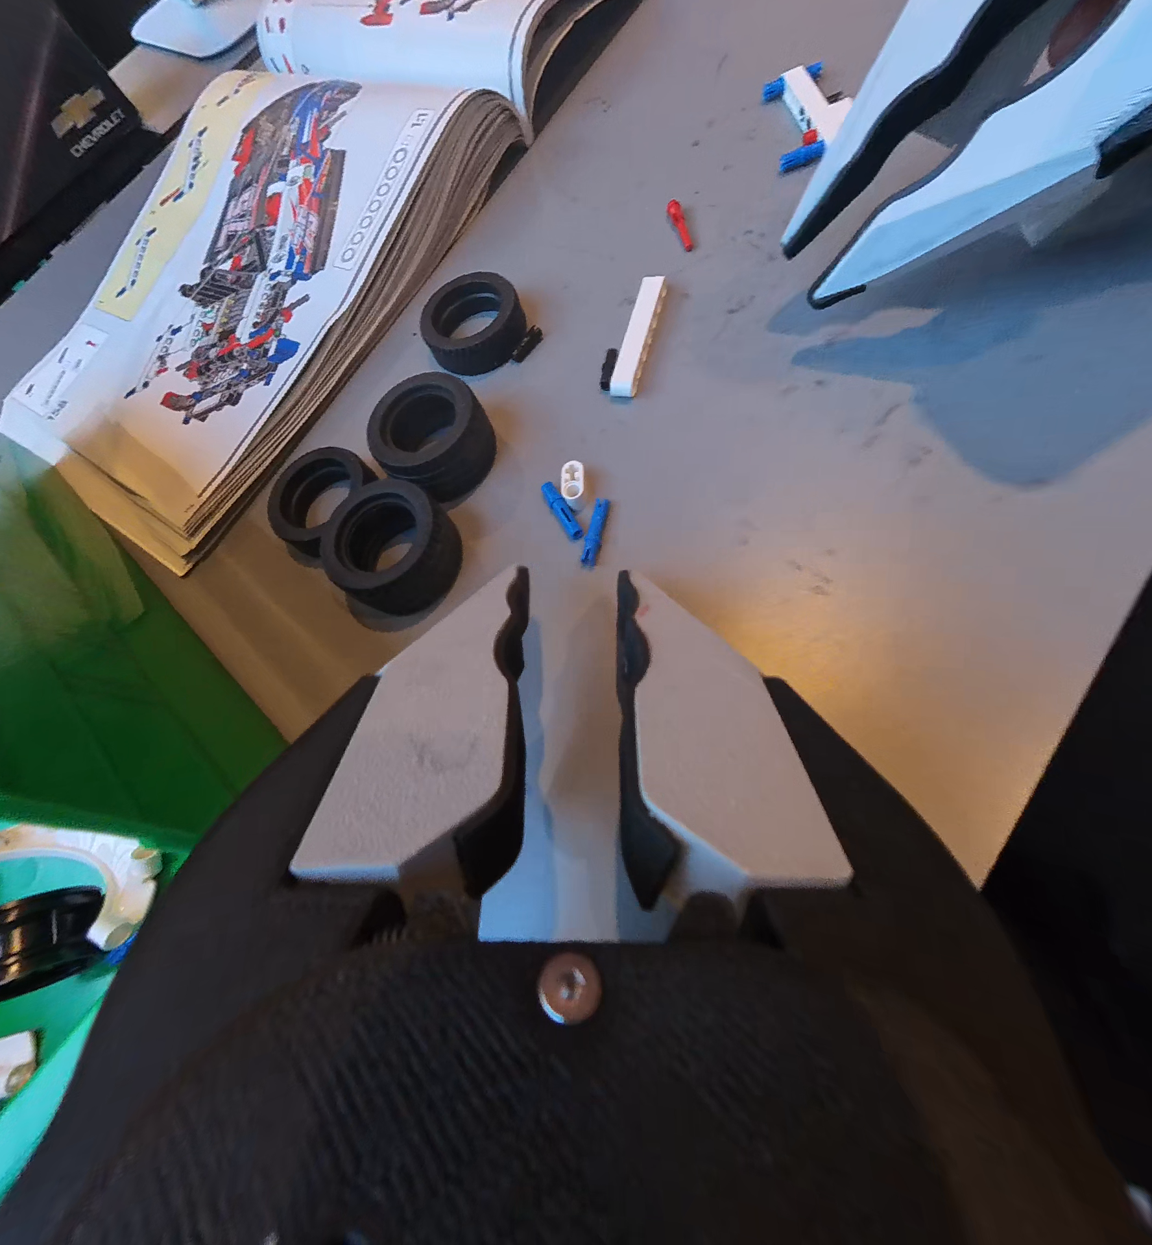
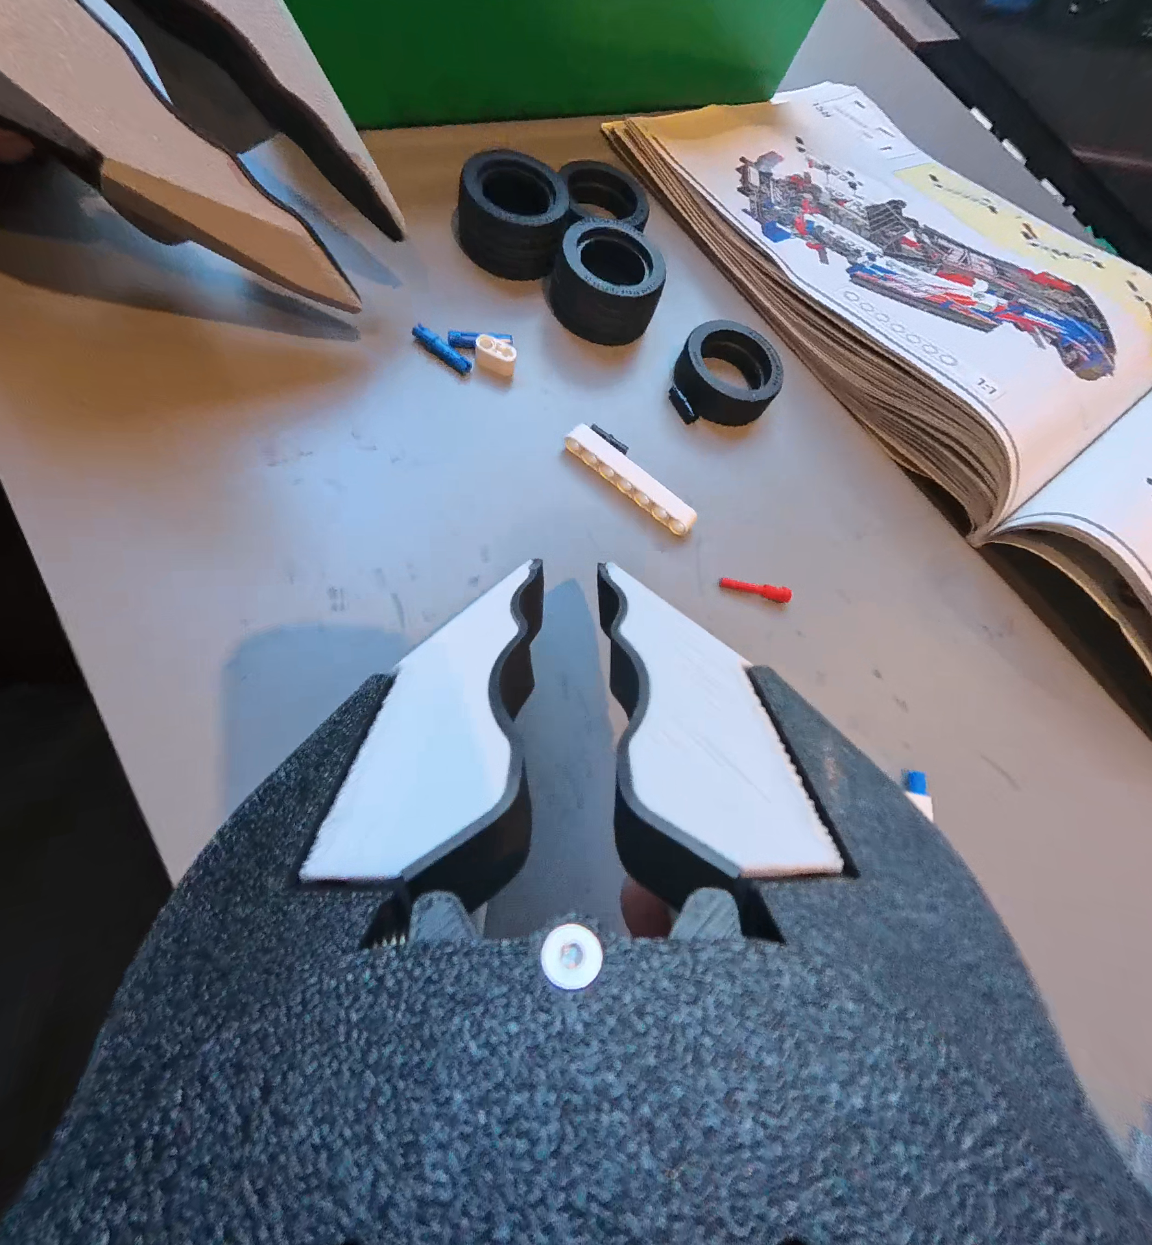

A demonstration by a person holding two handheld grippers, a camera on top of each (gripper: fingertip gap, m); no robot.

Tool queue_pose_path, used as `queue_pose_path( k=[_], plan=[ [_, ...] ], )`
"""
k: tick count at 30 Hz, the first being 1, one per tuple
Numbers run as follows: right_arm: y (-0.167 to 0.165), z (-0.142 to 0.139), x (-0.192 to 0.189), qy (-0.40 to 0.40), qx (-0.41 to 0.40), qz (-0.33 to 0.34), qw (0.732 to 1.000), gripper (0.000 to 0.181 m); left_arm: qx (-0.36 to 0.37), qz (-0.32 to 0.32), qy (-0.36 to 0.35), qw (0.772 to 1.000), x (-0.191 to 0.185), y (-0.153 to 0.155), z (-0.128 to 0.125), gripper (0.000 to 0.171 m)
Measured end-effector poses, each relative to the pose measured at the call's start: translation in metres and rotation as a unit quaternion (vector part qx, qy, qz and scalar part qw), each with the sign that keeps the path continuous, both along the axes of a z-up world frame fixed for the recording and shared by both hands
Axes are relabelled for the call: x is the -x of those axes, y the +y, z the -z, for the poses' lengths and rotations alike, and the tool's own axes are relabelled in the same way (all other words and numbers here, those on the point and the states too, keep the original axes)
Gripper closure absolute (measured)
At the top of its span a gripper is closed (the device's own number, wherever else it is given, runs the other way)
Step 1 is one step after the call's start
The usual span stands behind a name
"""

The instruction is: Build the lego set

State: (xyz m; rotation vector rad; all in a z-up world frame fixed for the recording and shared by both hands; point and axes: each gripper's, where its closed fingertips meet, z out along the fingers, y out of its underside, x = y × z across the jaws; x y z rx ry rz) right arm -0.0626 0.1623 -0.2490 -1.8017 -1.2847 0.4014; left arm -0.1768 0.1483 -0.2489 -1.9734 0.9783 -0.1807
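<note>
The left claw (image 1: 573,572) hangs over the grey counter (image 1: 829,640) with its fingers parted and nothing between them. Just ahead of its tips lie two blue pins (image 1: 577,515) forming a V, with a small white connector (image 1: 572,480) nestled between their far ends. Farther along the same line lies the white beam (image 1: 639,335), its long axis running away from this claw, a short black pin (image 1: 608,368) touching its near end. Beyond it a red axle pin (image 1: 681,224) lies alone. To the left, four black tyres (image 1: 411,471) sit beside the open instruction booklet (image 1: 236,269); three are clustered and one stands apart.

The right claw (image 2: 570,566) is likewise parted and empty, above bare counter. From its side the white beam (image 2: 630,480) lies diagonally, just ahead and slightly right, holes facing up. The red axle pin (image 2: 755,590) lies to the right of its fingertips, pointing sideways. A green bin (image 2: 546,60) stands at the far edge.
</note>
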Motion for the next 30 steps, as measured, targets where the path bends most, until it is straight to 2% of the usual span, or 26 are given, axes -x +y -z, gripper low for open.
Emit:
queue_pose_path(
  k=[5,10,14,25,30],
  plan=[
    [0.018,-0.003,0.016,0.010,-0.001,0.006,1.000,0.160,-0.024,-0.026,0.010,0.999,0.010,0.004,-0.003,0.148],
    [0.018,0.002,0.021,-0.007,-0.001,-0.003,1.000,0.156,-0.031,-0.043,0.030,0.998,0.027,0.005,-0.001,0.149],
    [0.020,0.004,0.022,-0.012,0.001,-0.005,1.000,0.156,-0.029,-0.036,0.004,0.999,0.026,0.005,-0.006,0.154],
    [0.036,0.008,0.033,-0.027,-0.001,0.009,1.000,0.151,-0.041,-0.010,0.043,0.998,0.019,0.000,0.000,0.159],
    [0.033,0.013,0.035,-0.022,0.046,-0.008,0.999,0.146,-0.045,-0.007,0.047,0.998,0.018,0.000,0.000,0.159]
  ],
)
